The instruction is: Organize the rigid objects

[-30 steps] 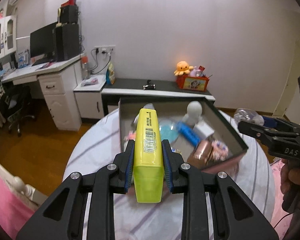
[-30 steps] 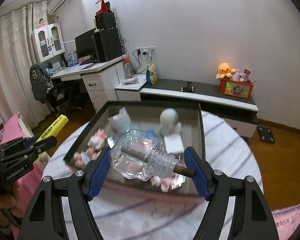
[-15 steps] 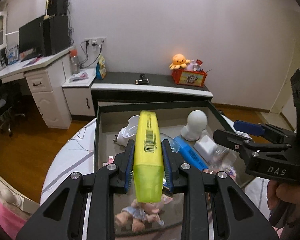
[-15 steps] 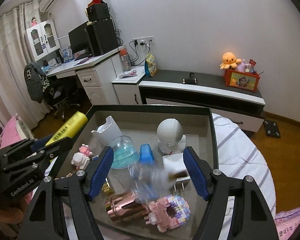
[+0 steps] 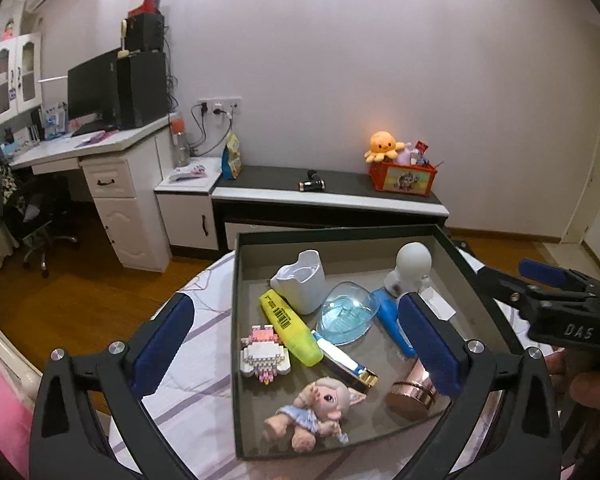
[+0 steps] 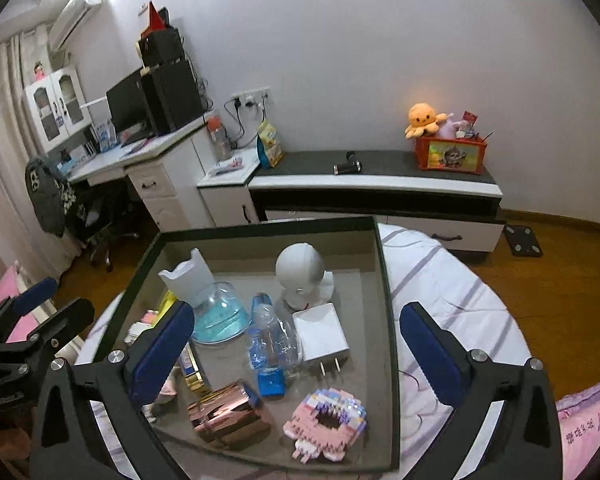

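Both claws have let go since a second ago: the chunky yellow highlighter with the barcode sticker (image 5: 290, 326) is out of the left gripper (image 5: 296, 344) and lies flat in the dark shallow cardboard box (image 5: 236, 280), and the crumpled clear plastic bottle with a blue cap (image 6: 270, 344) has left the right gripper (image 6: 296, 346) and lies in the middle of the box in the right wrist view.

Readable writing is thin. The right gripper's body, at the right edge of the left wrist view, says "DAS" in white letters. The barcode on the highlighter is too small to read. A pink cloth at the lower right of the right wrist view has print I can't make out.

Left gripper: blue pads spread wide, nothing between them, touching nothing, hanging over the near half of the box. Right gripper: same deal, wide apart and empty, above the near edge of the box.

In the left wrist view the highlighter sits left of center, slanting from a white plastic cup-shaped piece (image 5: 300, 282) down toward a pink-and-white brick figure (image 5: 264, 354). Just right of it is a clear blue-tinted dome (image 5: 348, 318); a rose-gold metallic cylinder (image 5: 412, 392) is lower right.

In the right wrist view the bottle lies between that dome (image 6: 220, 316) and a white plug adapter (image 6: 320, 334).
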Demonstrator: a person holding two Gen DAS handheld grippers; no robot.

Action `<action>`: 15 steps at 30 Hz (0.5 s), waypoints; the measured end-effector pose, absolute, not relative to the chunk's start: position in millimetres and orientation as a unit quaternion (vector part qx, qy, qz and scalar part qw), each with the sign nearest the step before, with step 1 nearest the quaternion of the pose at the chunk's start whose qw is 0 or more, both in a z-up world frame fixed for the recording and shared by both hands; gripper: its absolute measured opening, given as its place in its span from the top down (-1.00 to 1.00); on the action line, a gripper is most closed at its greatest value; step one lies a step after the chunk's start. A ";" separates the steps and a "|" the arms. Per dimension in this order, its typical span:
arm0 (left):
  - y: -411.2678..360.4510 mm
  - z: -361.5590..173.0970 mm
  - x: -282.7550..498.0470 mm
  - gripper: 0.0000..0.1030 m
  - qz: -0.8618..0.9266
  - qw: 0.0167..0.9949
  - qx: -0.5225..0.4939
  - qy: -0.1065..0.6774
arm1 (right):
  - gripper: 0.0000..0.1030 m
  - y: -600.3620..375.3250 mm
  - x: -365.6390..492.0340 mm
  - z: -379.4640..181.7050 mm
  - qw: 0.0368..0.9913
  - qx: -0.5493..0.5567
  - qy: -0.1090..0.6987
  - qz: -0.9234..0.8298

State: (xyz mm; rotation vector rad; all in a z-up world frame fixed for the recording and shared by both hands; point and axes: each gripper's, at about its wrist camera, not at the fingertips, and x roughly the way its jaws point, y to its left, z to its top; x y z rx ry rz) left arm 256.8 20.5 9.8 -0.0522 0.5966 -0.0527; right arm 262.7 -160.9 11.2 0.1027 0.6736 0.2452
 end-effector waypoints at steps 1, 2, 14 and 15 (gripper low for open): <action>21.6 12.1 252.8 -1.00 -0.026 0.956 -0.028 0.291 | -1.00 -162.5 254.8 16.1 0.937 0.054 0.323 0.120; 22.7 15.0 244.6 -1.00 -0.025 0.957 -0.031 0.288 | -1.00 -163.6 249.3 19.5 0.938 0.056 0.320 0.119; 28.6 54.5 158.3 -1.00 -0.017 0.969 -0.034 0.242 | -1.00 -167.9 154.4 65.7 0.957 0.064 0.258 0.118; 28.5 57.4 149.4 -1.00 -0.015 0.970 -0.034 0.239 | -1.00 -167.2 146.4 68.0 0.958 0.064 0.254 0.117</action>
